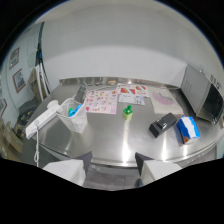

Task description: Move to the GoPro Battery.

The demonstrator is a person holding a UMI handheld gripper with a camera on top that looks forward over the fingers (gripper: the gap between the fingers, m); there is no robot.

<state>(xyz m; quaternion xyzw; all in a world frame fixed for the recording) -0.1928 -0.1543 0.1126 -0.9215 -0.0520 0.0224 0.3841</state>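
1. Jaws: released, nothing between the fingers of the gripper (114, 161); it hovers at the near edge of a steel table (107, 135).
2. Battery (163, 124): dark block, well beyond the fingers, toward the right, beside a blue box (188, 129).
3. Green bottle (127, 112): upright, mid-table.
4. Clear bin (73, 114): left.
5. Sheets (101, 101): far side.

On the steel table (125, 140) we counted one clear plastic bin (72, 114) near its left side, one white power strip (42, 119) left of that, one green bottle (127, 112) at its middle, one black device (163, 125) and one blue-and-white box (188, 129) toward its right, and three printed sheets (100, 101) along its far edge.
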